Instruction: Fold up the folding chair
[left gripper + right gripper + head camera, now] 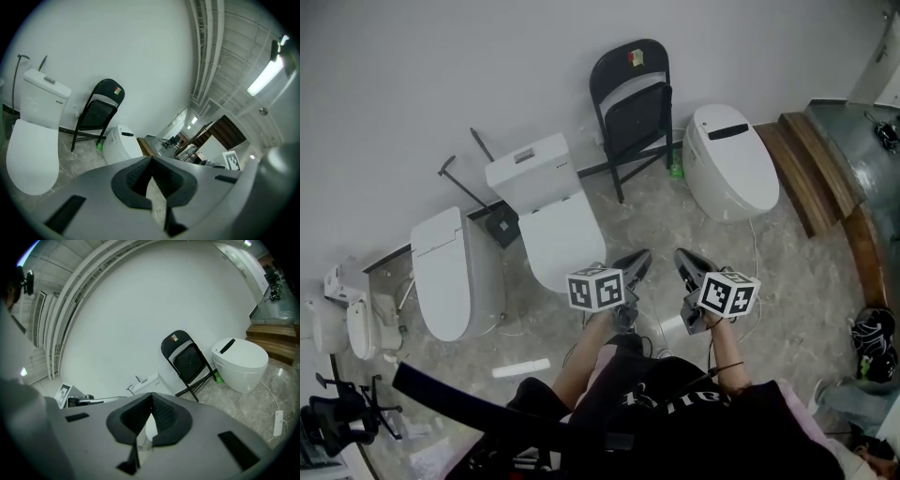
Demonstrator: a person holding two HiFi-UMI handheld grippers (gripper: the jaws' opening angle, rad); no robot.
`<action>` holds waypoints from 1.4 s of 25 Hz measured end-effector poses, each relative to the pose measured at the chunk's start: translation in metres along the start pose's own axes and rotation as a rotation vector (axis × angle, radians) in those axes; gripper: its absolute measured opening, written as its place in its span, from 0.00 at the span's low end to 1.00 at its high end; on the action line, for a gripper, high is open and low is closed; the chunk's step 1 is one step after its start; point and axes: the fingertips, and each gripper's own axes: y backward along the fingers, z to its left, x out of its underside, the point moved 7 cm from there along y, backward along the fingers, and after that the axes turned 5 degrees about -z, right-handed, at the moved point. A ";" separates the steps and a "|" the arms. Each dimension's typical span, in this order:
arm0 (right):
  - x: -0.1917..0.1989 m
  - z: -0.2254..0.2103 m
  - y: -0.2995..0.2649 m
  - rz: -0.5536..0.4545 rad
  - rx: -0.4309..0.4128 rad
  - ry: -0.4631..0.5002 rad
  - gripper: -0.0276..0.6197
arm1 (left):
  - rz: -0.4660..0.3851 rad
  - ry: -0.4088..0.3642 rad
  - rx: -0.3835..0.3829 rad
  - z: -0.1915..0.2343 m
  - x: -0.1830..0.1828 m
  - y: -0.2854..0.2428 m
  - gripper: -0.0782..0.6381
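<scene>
Folding chair (pixel 630 108): black, standing on its legs against the white wall, seat panel tipped steeply up towards the back; no claw touches it. It also appears in the left gripper view (pixel 101 112) and the right gripper view (pixel 187 359).
Left claw (pixel 635 266): well short of the chair, on the person's side of it, pointing towards it; jaws pressed together with nothing between them (pixel 151 161).
Right claw (pixel 689 265): beside the left claw, equally far from the chair; jaws pressed together, pinching nothing (pixel 151 399).
Tank toilet (pixel 546 211): white, to the left of the chair in the head view, its bowl reaching towards the left claw.
Oval toilet (pixel 729 159): white with a dark strip on top, just right of the chair.
Green object (pixel 676 172): small, on the floor between the chair's leg and the oval toilet; what it is cannot be told.
Wooden steps (pixel 806 169): beyond the oval toilet, on the far side from the chair.
Floor (pixel 656 216): grey marbled surface between the chair and both claws.
</scene>
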 end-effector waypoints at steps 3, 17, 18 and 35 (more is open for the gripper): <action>0.004 -0.005 0.030 -0.009 -0.002 0.024 0.06 | -0.011 -0.007 -0.011 -0.025 0.020 0.001 0.11; 0.026 -0.031 0.125 0.015 -0.109 0.035 0.06 | -0.006 -0.057 -0.109 -0.112 0.117 0.005 0.11; 0.026 -0.032 0.128 0.015 -0.113 0.036 0.06 | -0.009 -0.058 -0.112 -0.115 0.118 0.005 0.11; 0.013 -0.046 0.140 -0.021 -0.113 0.038 0.06 | -0.021 -0.080 -0.110 -0.123 0.114 -0.009 0.11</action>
